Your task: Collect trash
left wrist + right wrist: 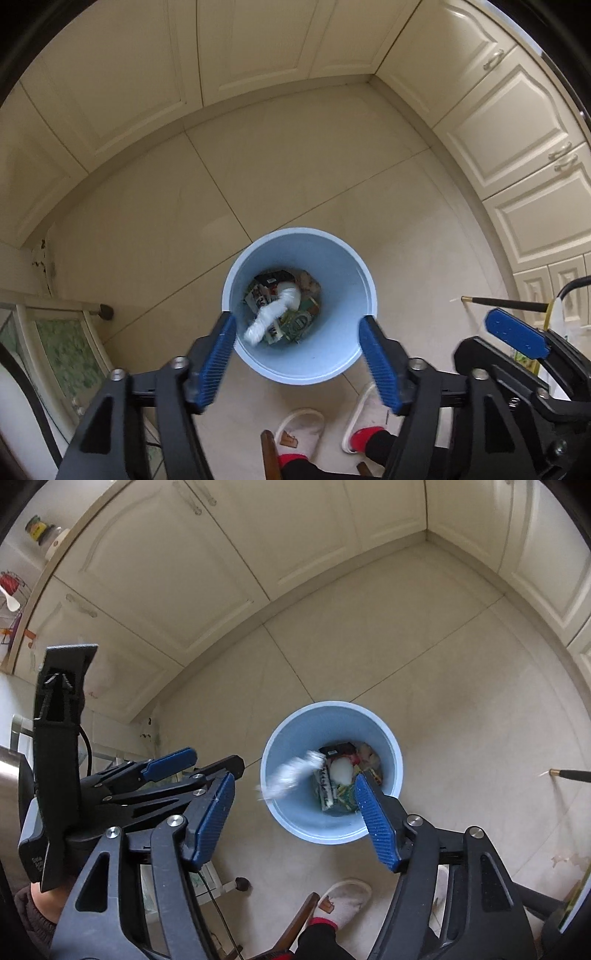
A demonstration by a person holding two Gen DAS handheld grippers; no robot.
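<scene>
Both claws open above the blue bin

Cream cabinets (258, 48) ring a pale tiled floor (295, 177), where a light blue waste bin (306, 365) stands holding packets, a dark box and printed wrappers whose lettering is too blurred to read. A crumpled white paper wad (271, 314) shows blurred inside the bin's mouth, touching neither claw. The left gripper (299, 354) and right gripper (295, 816) both stand wide over the bin, nothing between their blue pads. White slippers (301, 430) stand just beside it.
</scene>
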